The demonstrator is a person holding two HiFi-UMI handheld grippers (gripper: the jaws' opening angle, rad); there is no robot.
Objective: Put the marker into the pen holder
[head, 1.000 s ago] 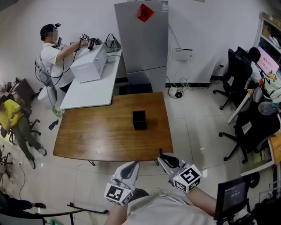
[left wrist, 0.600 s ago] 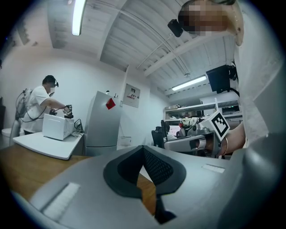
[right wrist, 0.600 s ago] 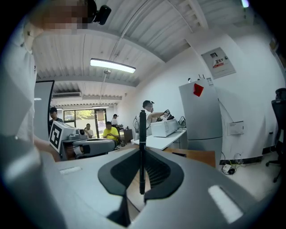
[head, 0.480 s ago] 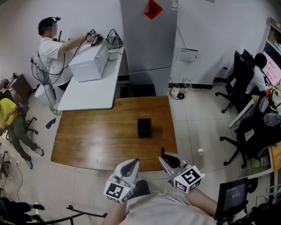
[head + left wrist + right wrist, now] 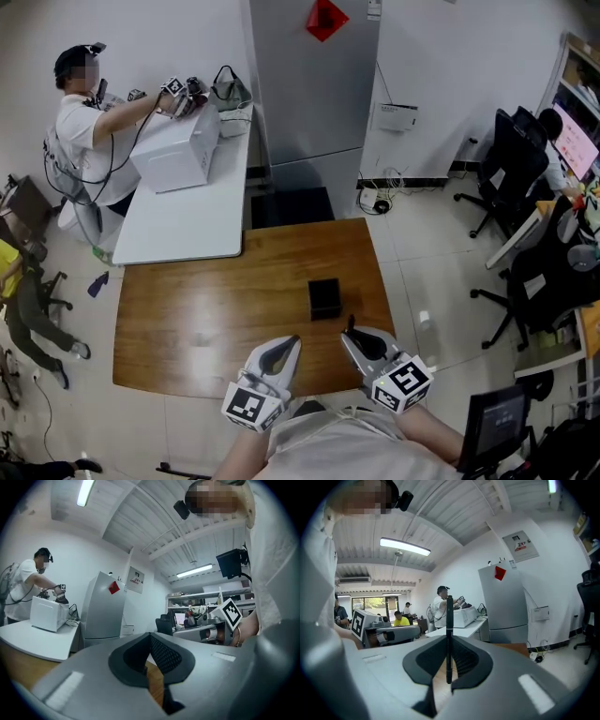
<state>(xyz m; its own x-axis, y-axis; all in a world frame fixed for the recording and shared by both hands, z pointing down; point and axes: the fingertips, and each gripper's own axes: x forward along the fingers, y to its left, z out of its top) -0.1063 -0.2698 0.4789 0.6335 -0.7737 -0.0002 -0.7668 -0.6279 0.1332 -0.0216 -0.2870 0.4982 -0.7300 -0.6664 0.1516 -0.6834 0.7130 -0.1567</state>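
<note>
A black square pen holder stands on the brown wooden table, towards its right side. My right gripper hangs over the table's near edge just in front of the holder, shut on a black marker. In the right gripper view the marker stands upright between the closed jaws of my right gripper. My left gripper is beside it to the left, also at the near edge. In the left gripper view my left gripper is shut with nothing held.
A white table with a white box adjoins the far left, where a person works. A grey cabinet stands behind. Office chairs and desks fill the right; a monitor sits at lower right.
The view has moved forward: the table and pen holder are nearer, and both grippers now hang over the table's near edge. The marker stays gripped in the right gripper.
</note>
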